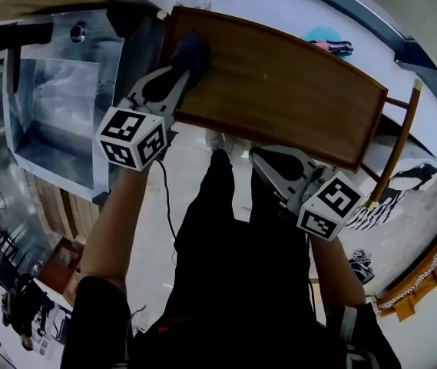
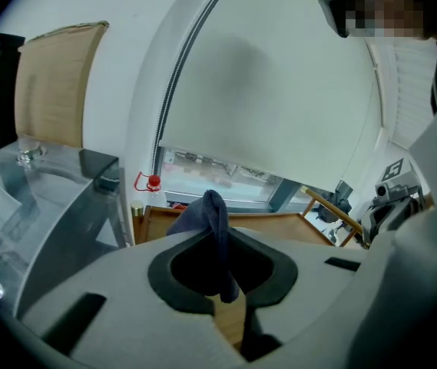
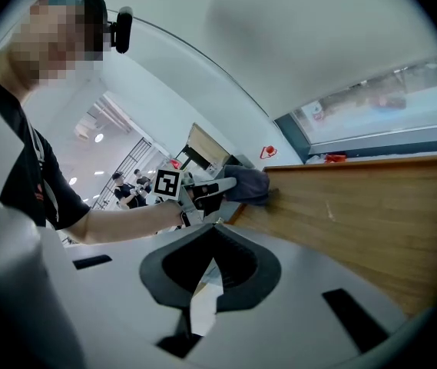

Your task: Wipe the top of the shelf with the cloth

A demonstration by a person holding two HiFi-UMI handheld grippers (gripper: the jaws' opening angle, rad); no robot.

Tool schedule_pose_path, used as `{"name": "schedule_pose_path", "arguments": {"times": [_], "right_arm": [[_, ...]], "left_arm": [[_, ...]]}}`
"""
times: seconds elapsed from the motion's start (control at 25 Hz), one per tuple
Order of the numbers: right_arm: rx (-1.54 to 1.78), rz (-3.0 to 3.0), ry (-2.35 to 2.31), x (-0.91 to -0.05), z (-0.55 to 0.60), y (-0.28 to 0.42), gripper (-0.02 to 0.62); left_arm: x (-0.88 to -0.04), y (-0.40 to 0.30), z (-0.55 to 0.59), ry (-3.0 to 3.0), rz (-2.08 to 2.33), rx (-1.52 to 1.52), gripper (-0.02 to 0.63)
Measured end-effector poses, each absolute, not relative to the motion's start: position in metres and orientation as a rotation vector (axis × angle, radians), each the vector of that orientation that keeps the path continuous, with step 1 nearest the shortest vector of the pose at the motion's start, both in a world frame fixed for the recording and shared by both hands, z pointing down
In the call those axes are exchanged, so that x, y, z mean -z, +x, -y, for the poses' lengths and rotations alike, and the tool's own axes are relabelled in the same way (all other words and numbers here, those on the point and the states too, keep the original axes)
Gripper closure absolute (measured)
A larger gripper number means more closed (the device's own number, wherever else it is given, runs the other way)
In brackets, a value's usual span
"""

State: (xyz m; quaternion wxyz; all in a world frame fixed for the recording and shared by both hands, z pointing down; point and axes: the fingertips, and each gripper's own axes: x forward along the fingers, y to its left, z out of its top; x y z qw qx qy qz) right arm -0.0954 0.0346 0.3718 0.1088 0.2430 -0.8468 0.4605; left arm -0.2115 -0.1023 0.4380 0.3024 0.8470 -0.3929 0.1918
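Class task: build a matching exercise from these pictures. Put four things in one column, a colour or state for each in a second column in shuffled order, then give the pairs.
Column one:
1. cloth
2. left gripper
3. right gripper
4. shelf top

Column two:
A. brown wood
B. jaws together, holding nothing
C. dark blue
D. clamped on fabric at the shelf's corner

Pairs: 1-C, 2-D, 3-B, 4-A
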Motion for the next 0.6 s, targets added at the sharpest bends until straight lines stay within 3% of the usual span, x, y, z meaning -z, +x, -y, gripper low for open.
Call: {"name": "schedule_pose_path", "arguments": {"times": [0.32, 0.6], "right_arm": [[-1.356, 2.485, 0.657, -0.375, -0.028, -0.125, 0.591], [-1.380, 2.457, 0.666, -0.389, -0.028, -0.125, 0.591]], "left_arm": [[-0.442, -0.258, 0.102, 2.217, 1.145, -0.572, 0.554], [-0.475, -0.253, 0.096, 2.189, 1.091, -0.635, 0.554]]}}
